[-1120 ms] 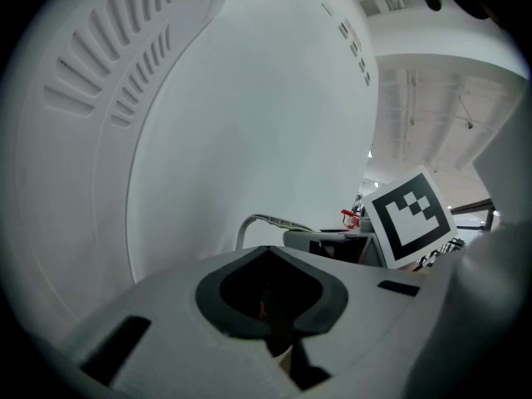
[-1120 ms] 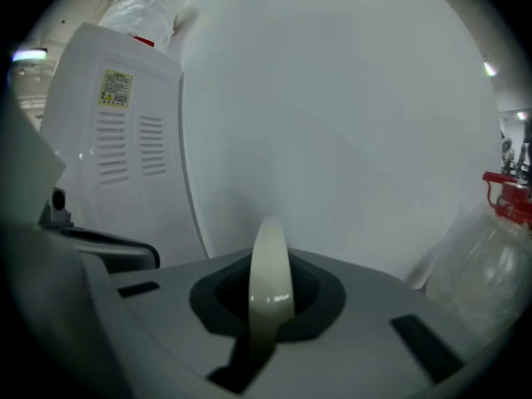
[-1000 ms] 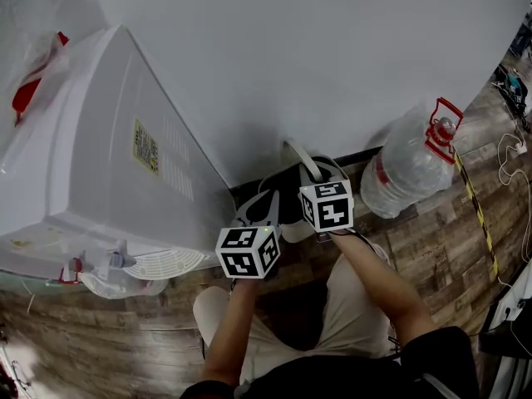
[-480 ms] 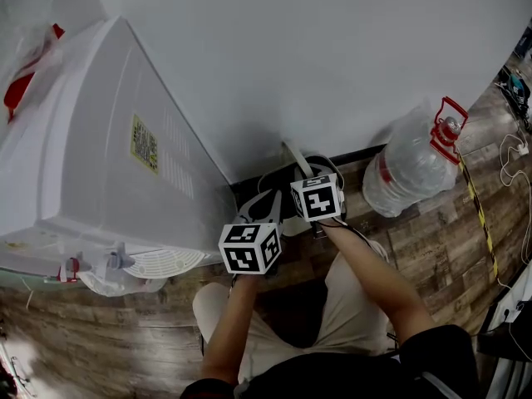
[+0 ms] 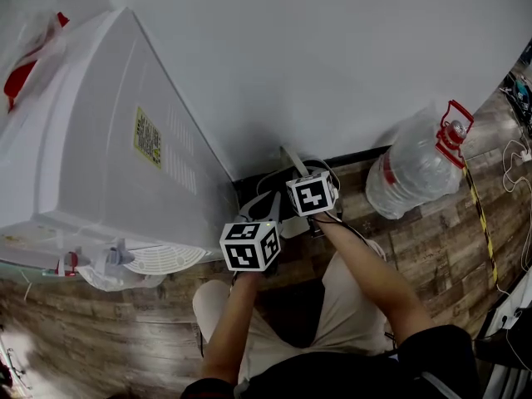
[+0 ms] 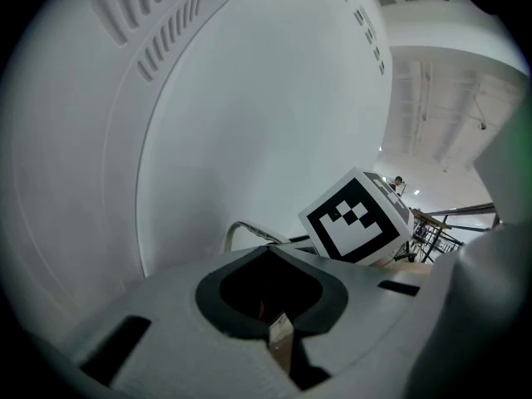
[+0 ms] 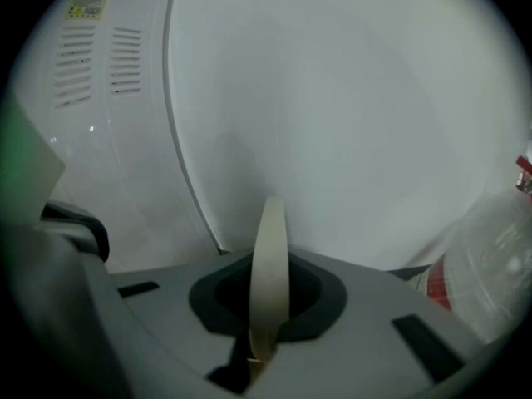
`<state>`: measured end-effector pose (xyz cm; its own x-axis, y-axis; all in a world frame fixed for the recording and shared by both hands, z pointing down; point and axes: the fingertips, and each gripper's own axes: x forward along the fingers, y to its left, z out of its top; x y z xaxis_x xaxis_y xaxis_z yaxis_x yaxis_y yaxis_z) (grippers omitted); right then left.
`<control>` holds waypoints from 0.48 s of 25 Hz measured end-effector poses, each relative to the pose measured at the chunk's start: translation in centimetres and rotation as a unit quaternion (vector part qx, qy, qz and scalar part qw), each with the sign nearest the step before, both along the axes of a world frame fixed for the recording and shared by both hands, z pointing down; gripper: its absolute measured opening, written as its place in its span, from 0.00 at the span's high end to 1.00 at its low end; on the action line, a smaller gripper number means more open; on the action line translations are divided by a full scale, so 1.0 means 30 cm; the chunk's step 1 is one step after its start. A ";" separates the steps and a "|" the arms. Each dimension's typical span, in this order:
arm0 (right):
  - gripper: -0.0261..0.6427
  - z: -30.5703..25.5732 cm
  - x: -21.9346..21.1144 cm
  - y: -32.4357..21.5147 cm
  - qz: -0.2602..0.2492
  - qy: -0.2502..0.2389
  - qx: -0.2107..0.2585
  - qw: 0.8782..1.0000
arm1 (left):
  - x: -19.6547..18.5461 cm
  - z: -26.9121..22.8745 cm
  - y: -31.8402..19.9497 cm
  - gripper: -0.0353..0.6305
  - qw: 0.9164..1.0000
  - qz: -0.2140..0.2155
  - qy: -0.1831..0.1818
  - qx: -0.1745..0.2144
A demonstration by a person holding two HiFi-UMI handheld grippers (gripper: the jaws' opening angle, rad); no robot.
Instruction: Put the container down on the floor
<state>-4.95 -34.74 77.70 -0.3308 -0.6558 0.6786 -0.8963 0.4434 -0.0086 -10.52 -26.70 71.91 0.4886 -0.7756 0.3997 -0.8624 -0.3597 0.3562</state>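
The container (image 5: 288,206) is a dark bag-like thing with pale strap handles, low against the wall's foot in the head view. My right gripper (image 5: 306,179) is shut on a cream strap handle (image 7: 270,264), which stands up from between its jaws (image 7: 253,352). My left gripper (image 5: 268,211) is beside it on the left, its jaws (image 6: 278,339) closed with a tan strip end pinched between them. A pale handle loop (image 6: 248,229) arches just beyond, next to the right gripper's marker cube (image 6: 353,219). Most of the container is hidden under the grippers.
A white water dispenser (image 5: 108,156) stands close on the left, its drip tray (image 5: 162,262) by my left arm. A large clear water bottle (image 5: 416,169) with a red cap stands at the right against the white wall. The floor (image 5: 432,239) is wood plank; cables lie far right.
Both grippers have sunk toward the floor with the container. The right one dropped more and its cube now looks smaller and nearer the wall's foot.
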 end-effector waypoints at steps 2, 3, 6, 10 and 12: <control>0.92 -0.003 -0.010 -0.007 0.000 0.002 0.004 1.000 | -0.008 0.007 0.001 0.93 1.000 -0.003 -0.001 -0.002; 0.92 -0.004 -0.014 -0.010 0.001 0.003 0.006 1.000 | -0.014 0.010 0.002 0.93 1.000 -0.005 -0.002 -0.003; 0.92 0.020 -0.016 -0.014 0.005 0.001 -0.003 1.000 | -0.031 0.023 0.003 0.93 1.000 -0.012 -0.002 -0.007; 0.92 0.051 -0.023 -0.021 0.003 0.000 -0.019 1.000 | -0.039 0.037 0.007 0.93 1.000 -0.016 -0.003 -0.011; 0.91 0.054 -0.026 -0.026 0.004 0.002 -0.022 1.000 | -0.039 0.043 0.009 0.93 1.000 -0.016 -0.004 -0.012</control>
<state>-5.73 -35.51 79.32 -0.3221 -0.6287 0.7078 -0.9002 0.4348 -0.0234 -11.68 -26.43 73.20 0.4598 -0.7807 0.4231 -0.8766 -0.3229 0.3569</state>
